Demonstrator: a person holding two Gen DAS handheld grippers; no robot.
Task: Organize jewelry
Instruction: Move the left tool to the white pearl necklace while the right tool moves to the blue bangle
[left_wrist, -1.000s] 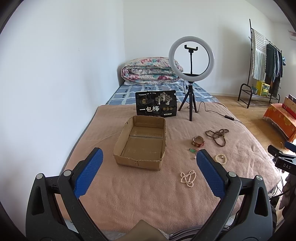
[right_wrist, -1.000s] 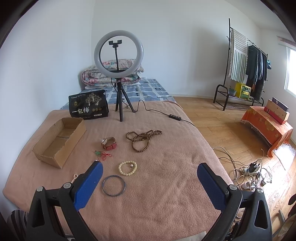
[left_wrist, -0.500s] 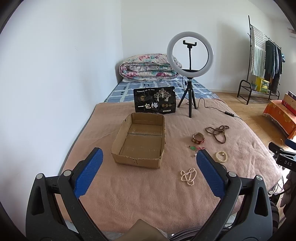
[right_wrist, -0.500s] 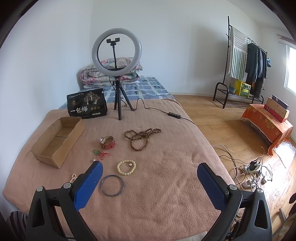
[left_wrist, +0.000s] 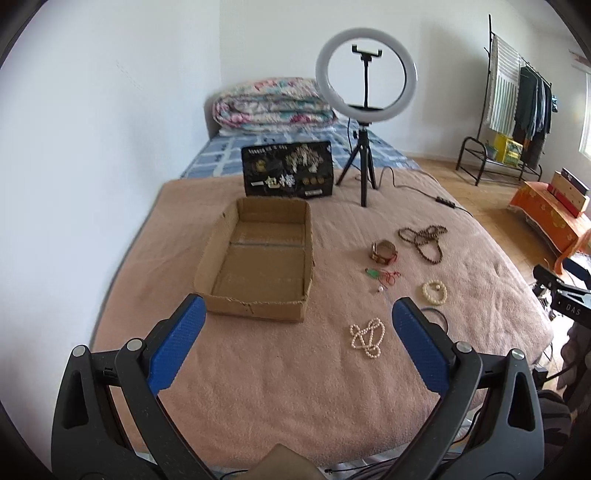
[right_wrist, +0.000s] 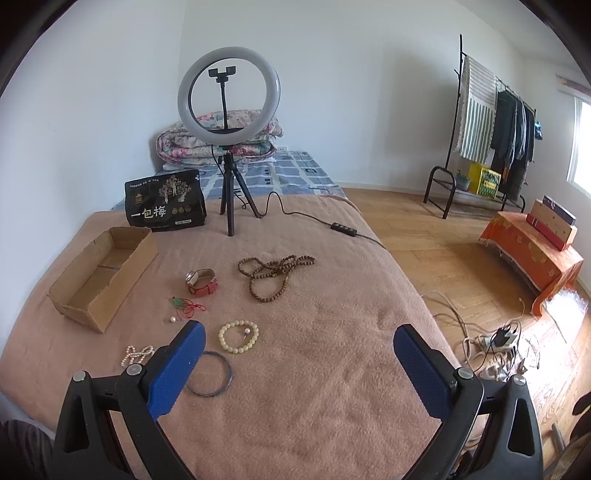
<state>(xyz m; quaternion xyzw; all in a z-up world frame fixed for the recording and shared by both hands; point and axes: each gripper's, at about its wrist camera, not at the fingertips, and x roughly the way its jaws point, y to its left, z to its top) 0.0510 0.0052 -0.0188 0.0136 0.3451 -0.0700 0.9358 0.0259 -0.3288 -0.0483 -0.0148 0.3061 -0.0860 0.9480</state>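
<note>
Nothing is gathered yet. The left gripper (left_wrist: 295, 321) and right gripper (right_wrist: 297, 347) both hang spread wide and empty above the blanket (right_wrist: 314, 387). The cardboard box (left_wrist: 258, 258) sits bare; pearl necklace (left_wrist: 365, 336), cream bracelet (right_wrist: 238, 336), watch (right_wrist: 201, 282) and brown beads (right_wrist: 273, 271) lie beside it. Next move, likely: close on the pearls. The black bag (right_wrist: 164, 205) reads 一包梅; smaller print is illegible.

Left gripper (left_wrist: 297, 326): sits closer over the blanket (left_wrist: 258, 387) than a second ago; cardboard box (left_wrist: 258, 258) and pearl strand (left_wrist: 366, 336) loom larger.
Right gripper (right_wrist: 297, 345): also lower and nearer; blue bangle (right_wrist: 210, 374) now partly behind its left finger (right_wrist: 176, 369).
Jewelry: seemingly unmoved, though motion blur makes that uncertain.
</note>
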